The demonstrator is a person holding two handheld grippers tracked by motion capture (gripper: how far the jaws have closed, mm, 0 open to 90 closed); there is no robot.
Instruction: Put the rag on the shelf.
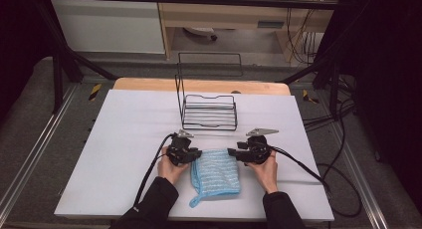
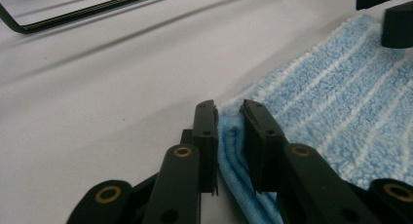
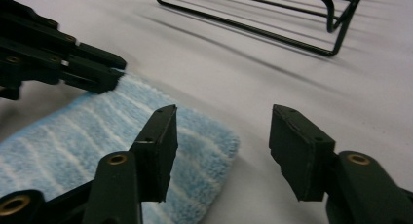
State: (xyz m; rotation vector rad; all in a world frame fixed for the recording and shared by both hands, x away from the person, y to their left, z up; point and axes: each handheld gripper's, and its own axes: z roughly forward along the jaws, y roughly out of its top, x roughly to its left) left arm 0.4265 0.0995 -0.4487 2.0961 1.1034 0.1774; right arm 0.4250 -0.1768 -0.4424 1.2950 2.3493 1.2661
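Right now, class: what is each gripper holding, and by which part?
The left gripper pinches the blue cloth by its folded corner edge. The right gripper holds nothing, jaws apart at the opposite corner.

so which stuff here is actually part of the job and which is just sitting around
In the job:
- blue cloth, folded on the table
- left gripper, shut on the cloth's corner
- right gripper, jaws open astride the cloth's other corner

Lying about:
- black wire rack, behind the cloth
- cables beside the table
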